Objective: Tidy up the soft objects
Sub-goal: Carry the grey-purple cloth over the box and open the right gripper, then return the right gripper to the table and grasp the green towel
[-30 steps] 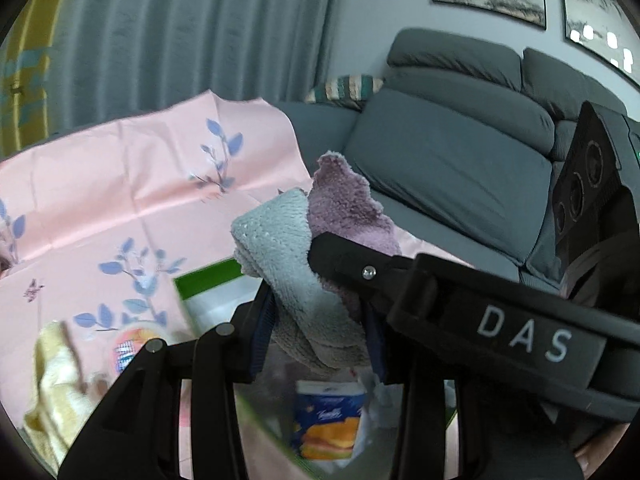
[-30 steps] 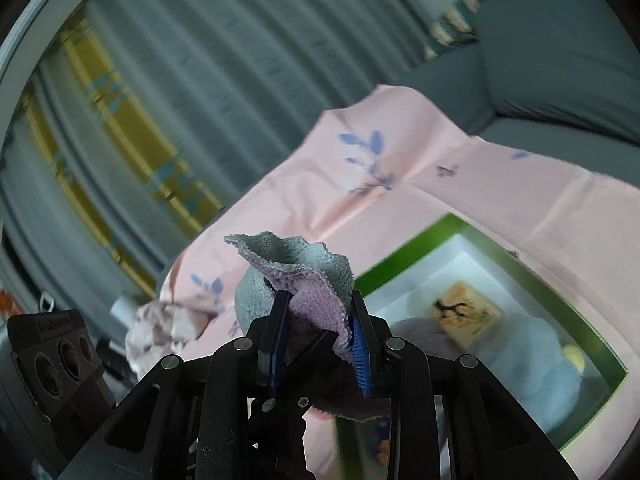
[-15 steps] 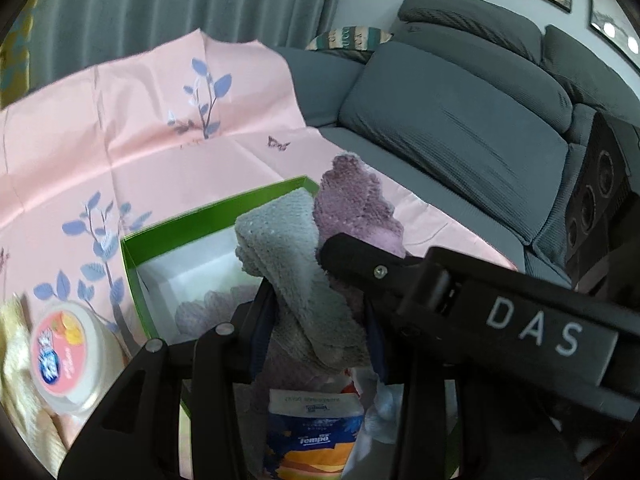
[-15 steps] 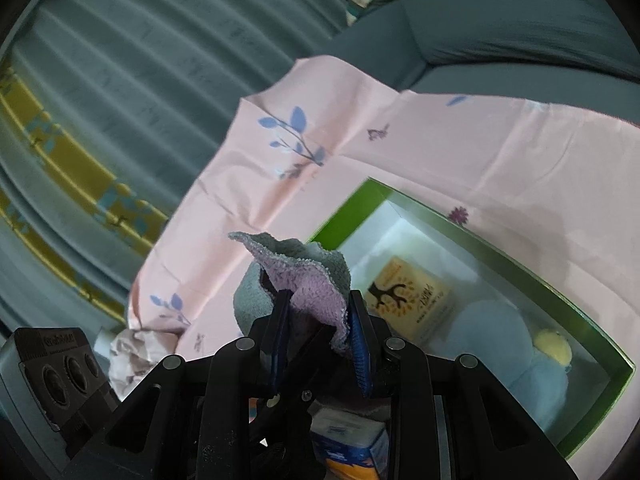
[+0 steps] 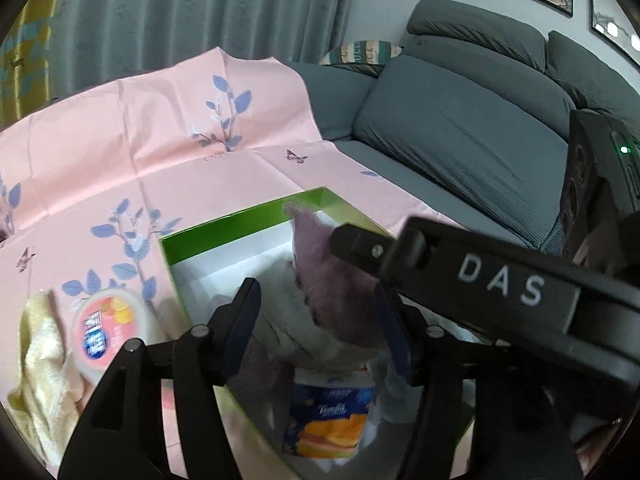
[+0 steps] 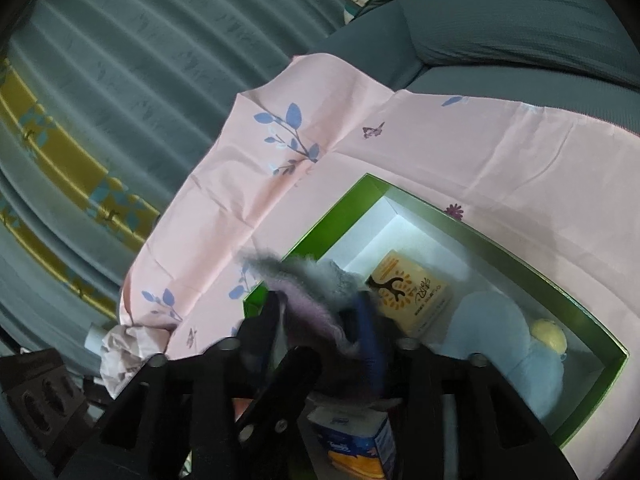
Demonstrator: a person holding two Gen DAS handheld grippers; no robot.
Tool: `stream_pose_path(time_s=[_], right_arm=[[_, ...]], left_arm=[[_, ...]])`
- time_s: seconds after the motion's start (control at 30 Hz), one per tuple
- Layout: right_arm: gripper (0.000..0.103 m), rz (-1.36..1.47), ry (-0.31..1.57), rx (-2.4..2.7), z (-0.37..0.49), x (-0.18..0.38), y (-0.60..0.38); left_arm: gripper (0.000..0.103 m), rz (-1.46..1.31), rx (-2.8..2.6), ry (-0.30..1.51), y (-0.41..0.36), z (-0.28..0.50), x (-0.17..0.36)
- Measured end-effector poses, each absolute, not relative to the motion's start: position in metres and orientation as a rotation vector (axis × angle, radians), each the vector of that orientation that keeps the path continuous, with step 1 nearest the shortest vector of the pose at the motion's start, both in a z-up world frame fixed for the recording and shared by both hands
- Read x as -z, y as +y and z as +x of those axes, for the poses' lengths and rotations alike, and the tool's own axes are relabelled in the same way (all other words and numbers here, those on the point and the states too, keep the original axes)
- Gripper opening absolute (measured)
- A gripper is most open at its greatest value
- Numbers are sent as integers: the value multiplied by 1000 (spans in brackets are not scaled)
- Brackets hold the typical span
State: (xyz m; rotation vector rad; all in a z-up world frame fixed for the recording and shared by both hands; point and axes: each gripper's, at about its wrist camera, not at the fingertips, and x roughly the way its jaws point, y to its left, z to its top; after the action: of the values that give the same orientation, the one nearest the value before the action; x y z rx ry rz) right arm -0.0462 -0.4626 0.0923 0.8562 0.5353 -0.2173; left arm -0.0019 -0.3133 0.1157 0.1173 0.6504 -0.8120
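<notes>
Now, line by line:

Cloths: two, one grey [image 5: 280,312] and one purple [image 5: 332,280], bunched together over the near end of the green box [image 5: 224,236]; half a second ago both stood higher and tighter in the pinch, and they have slumped down into the box since.

Left tool [image 5: 316,324]: jaws opening, wider than a second ago; the cloths lie between them, the pads no longer pressing.

Right tool [image 6: 316,316]: jaws opening too, the purple cloth [image 6: 308,308] and grey cloth [image 6: 320,276] loose between them.

Box contents: one tissue pack [image 5: 332,420] at the near end, one yellow packet [image 6: 412,300] in the middle, one pale blue plush [image 6: 508,340] at the right end.

Outside the box: one round tub [image 5: 108,332] and one yellow cloth [image 5: 40,360] on the left.

Beneath: one pink sheet [image 5: 140,152] with blue leaves, spread over the grey sofa [image 5: 460,128].

Far side: grey curtain [image 5: 180,12].
</notes>
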Motion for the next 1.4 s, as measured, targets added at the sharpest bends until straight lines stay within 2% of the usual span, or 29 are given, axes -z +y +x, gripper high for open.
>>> stream_pose_path(time_s=[0.13, 0.23, 0.33, 0.47, 0.77, 0.9, 1.07, 1.4], right_arm=[[59, 826, 542, 220, -46, -98, -455], [66, 809, 546, 230, -47, -102, -451], [68, 799, 549, 223, -48, -105, -444], [76, 727, 553, 200, -46, -117, -424], [78, 568, 545, 109, -43, -143, -364], [87, 478, 539, 84, -41, -155, -332], [87, 368, 551, 30, -33, -162, -290], [87, 256, 648, -126, -10, -152, -213]], left_arm=[[71, 44, 799, 645, -291, -7, -121], [78, -16, 807, 646, -272, -12, -127], [81, -106, 807, 651, -249, -18, -132], [82, -140, 776, 636, -219, -30, -138], [83, -230, 610, 641, -129, -43, -138], [83, -226, 511, 624, -95, -48, -139], [83, -231, 376, 593, -49, -49, -132], [83, -370, 155, 671, 25, -28, -91]])
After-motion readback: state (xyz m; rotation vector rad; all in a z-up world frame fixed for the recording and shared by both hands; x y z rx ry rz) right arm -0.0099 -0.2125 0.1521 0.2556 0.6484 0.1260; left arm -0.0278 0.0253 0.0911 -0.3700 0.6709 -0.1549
